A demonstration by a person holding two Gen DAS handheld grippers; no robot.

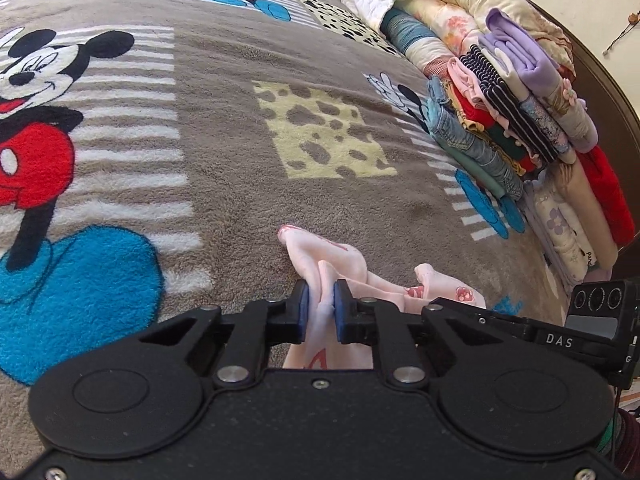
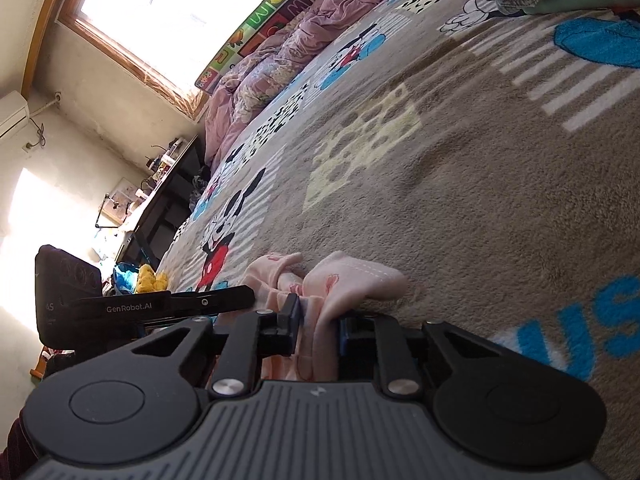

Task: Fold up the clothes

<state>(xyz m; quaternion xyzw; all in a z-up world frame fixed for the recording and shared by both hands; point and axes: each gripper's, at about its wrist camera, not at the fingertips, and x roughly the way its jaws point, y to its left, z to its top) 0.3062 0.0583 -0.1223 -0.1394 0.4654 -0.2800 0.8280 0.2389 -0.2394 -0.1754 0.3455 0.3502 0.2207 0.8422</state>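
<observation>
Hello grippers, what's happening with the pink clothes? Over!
Left gripper shut on pink garment. Right gripper shut on it too. Garment bunched over blanket. Folded stack off to the side, nothing blocking.

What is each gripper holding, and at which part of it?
Both hold the pink garment: the left gripper and the right gripper each pinch a bunched fold of it. Which part cannot be told.
</observation>
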